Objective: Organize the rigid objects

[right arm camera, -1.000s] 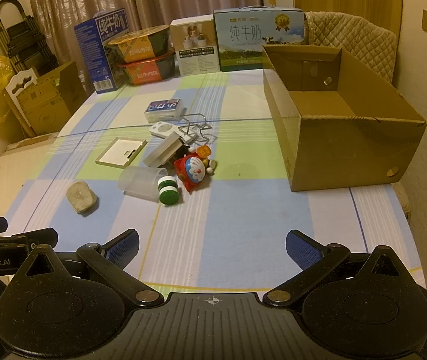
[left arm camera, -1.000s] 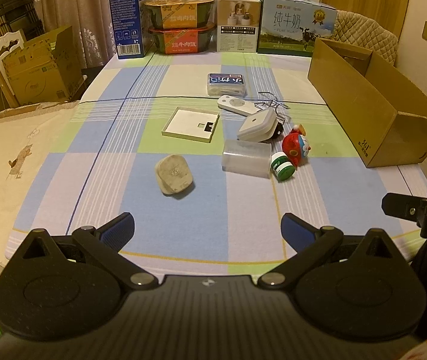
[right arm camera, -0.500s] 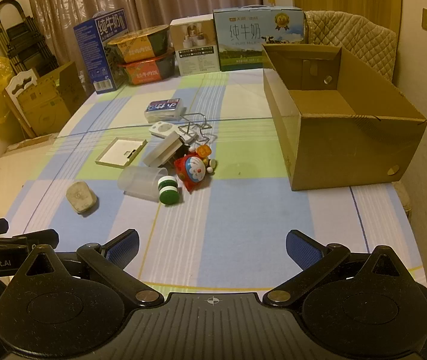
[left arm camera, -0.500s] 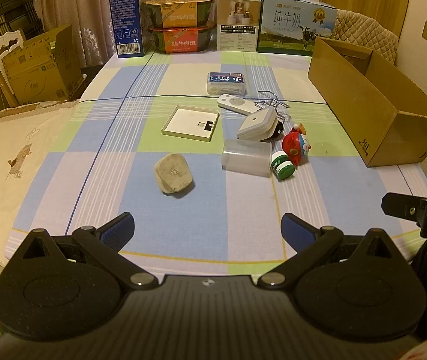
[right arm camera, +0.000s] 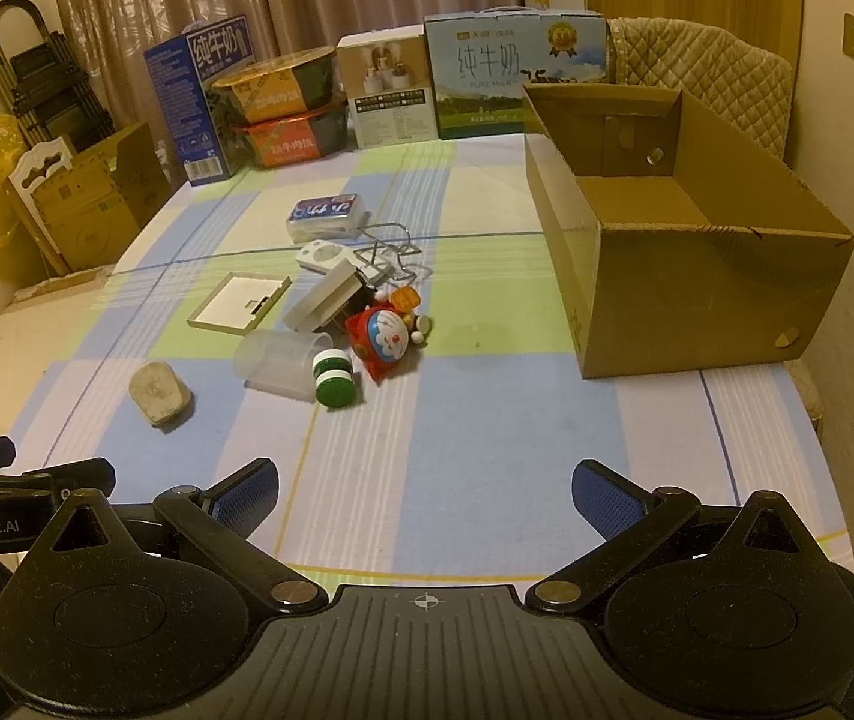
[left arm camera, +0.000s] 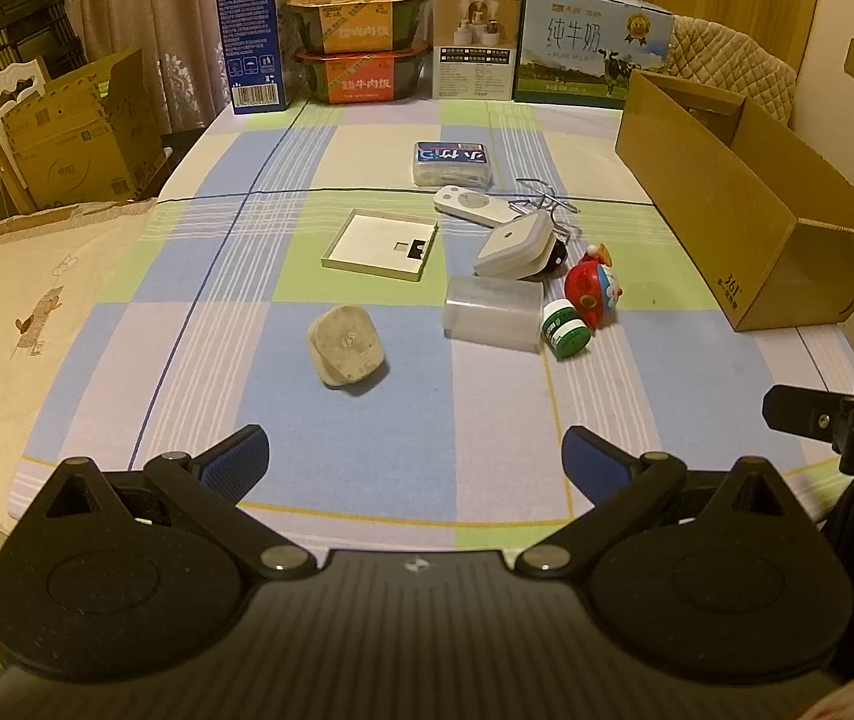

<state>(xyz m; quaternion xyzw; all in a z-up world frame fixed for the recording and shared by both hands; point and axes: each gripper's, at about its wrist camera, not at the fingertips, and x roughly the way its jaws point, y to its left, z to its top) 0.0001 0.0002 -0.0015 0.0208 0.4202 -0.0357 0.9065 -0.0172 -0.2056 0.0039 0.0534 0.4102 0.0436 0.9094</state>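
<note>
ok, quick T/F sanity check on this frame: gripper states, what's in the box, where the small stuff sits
1. Both grippers are open and empty. True: left gripper and right gripper hold nothing.
2. The cardboard box already holds the toy. False: the part of its inside that shows is bare; the red toy lies on the cloth.
3. The green-capped jar lies beside the clear cup. True.
4. The beige plug sits inside the flat white tray. False: it lies apart, nearer the grippers.

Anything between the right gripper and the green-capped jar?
Nothing: in the right wrist view only bare checked cloth separates the right gripper from the green-capped jar.
</note>
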